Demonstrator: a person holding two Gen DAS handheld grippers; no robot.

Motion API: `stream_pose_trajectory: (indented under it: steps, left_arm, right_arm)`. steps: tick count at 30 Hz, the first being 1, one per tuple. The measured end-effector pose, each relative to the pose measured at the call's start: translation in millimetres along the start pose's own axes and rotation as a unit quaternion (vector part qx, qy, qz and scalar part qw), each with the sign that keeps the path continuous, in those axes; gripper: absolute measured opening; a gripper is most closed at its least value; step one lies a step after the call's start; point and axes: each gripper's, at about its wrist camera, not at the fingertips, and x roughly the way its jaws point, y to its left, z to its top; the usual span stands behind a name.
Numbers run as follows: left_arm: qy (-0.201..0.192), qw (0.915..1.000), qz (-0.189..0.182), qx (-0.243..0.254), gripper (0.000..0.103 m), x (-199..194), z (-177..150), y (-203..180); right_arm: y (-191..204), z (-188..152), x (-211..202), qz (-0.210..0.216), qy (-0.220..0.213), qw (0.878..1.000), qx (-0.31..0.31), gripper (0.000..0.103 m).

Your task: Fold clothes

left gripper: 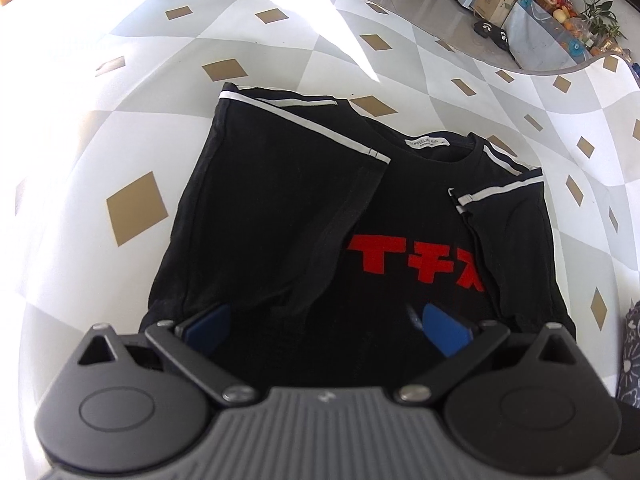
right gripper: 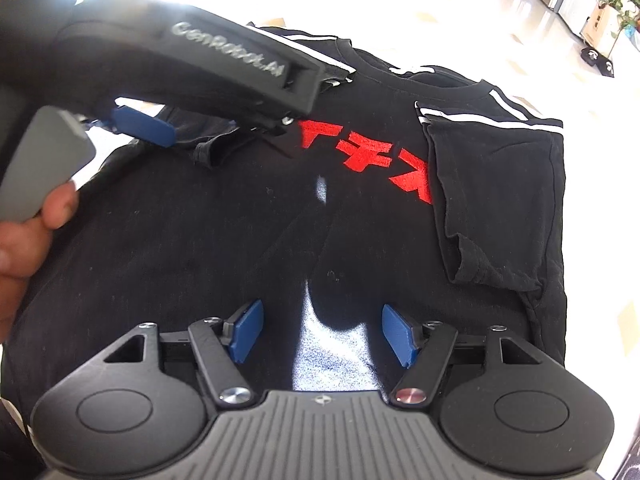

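Because the black T-shirt (left gripper: 304, 216) is thin knit cotton, it will likely handle as something light, limp and prone to wrinkling, with no stiffness to keep a fold in place unless it is laid down flat. It lies front up on the desk (left gripper: 132, 92), which wears a grey-and-white checked cloth with tan diamonds, and both sleeves are already turned inward over the body, so the red lettering (left gripper: 416, 260) shows only between them. The left gripper (left gripper: 324, 326) hangs over the lower part of the shirt with its blue pads spread wide and nothing between them; from the right wrist view its body crosses above the folded left sleeve (right gripper: 208, 140), carried by the person's hand (right gripper: 24, 216). The right gripper (right gripper: 322, 334) points steeply down at the bottom of the shirt, its jaws partly spread and apart from the cloth, a bright strip of sunlight falling between them. My guess is that the lengthwise folds are done and the hem still has to go up toward the collar (left gripper: 436, 146). Best hold would be the two bottom corners, pinching all layers together, since a grip on the top layer alone would let the tucked sleeves slide out.
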Motion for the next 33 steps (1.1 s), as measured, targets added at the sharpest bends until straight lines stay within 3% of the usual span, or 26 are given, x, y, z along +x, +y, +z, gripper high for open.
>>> stream_pose_trajectory:
  steps: [8,25,33]
  left_arm:
    - [-0.012,0.9991,0.013,-0.039,0.103,-23.2,-32.9,14.9]
    - [-0.027,0.9969,0.059,0.044,0.103,-34.9,-108.8,-10.3]
    - [-0.029,0.9972,0.060,0.036,0.103,-32.8,-125.8,-6.5]
  right_arm:
    - [2.2,-7.8,-6.7,-0.007,-0.001,1.000,-0.003,0.065]
    - [0.5,-34.9,-21.2,-0.018,0.000,1.000,-0.015,0.065]
    - [5.6,-47.8,-24.7,-0.023,-0.016,0.999,-0.023,0.065]
